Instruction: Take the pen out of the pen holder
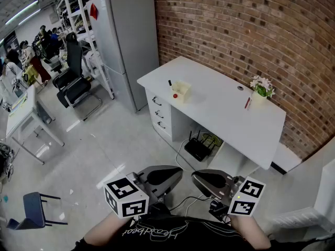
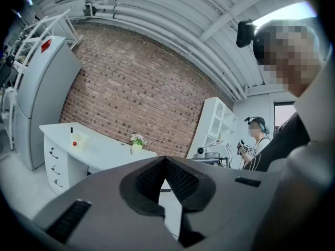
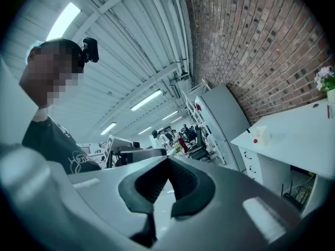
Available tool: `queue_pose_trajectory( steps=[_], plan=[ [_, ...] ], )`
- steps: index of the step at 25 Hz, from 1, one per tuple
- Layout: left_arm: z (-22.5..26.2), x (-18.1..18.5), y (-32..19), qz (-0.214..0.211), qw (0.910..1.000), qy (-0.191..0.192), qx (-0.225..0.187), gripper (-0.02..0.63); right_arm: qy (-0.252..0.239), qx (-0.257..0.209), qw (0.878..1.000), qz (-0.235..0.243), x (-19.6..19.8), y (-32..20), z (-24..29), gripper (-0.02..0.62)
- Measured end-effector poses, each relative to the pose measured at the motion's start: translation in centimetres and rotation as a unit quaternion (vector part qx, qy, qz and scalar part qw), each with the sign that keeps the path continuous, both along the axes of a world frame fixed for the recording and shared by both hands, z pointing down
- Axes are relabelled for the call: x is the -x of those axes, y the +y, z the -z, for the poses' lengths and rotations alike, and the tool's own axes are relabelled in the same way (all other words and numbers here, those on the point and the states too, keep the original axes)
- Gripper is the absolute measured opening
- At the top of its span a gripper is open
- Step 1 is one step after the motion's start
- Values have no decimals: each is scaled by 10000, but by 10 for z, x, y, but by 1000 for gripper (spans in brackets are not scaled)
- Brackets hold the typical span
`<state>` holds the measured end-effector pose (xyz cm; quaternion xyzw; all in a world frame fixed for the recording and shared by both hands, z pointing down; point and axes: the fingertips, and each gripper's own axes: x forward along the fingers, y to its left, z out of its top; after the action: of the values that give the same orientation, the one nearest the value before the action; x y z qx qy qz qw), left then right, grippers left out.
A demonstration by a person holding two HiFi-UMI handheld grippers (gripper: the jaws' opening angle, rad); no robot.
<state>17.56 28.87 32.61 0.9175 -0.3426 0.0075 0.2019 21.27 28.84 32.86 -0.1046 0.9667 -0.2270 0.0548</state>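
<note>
Distance is the story: left tongs (image 1: 168, 175) closed, empty, well short of the table (image 1: 220, 109). On it the pen (image 1: 169, 82) stands upright in the pen holder (image 1: 182, 90), probably light, stiff, slick; pinch its exposed top. Over to the right tongs (image 1: 208, 180): closed, empty too.

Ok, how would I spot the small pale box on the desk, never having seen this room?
Against the brick wall stands a white desk; go to its drawer end, nearest the tall grey cabinet. The pale box sits there, with a black stick upright and a red ball next to it, unlike the flower pot at the far end.
</note>
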Motion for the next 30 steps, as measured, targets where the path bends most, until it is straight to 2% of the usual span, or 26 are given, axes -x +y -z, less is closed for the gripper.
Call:
queue_pose_trajectory(
  steps=[8,15,30],
  plan=[
    [-4,14,-15,-24,10000,18,39,2,82,17,9999,-92,13,-17,-5,3],
    [-12,34,-41,-55,9998,56,188,2,75,224,9994,-250,30,-47,-13,3],
    [-43,106,-153,-156,9975,0,691,2,103,548,9977,-383,99,-153,-40,3]
  ],
)
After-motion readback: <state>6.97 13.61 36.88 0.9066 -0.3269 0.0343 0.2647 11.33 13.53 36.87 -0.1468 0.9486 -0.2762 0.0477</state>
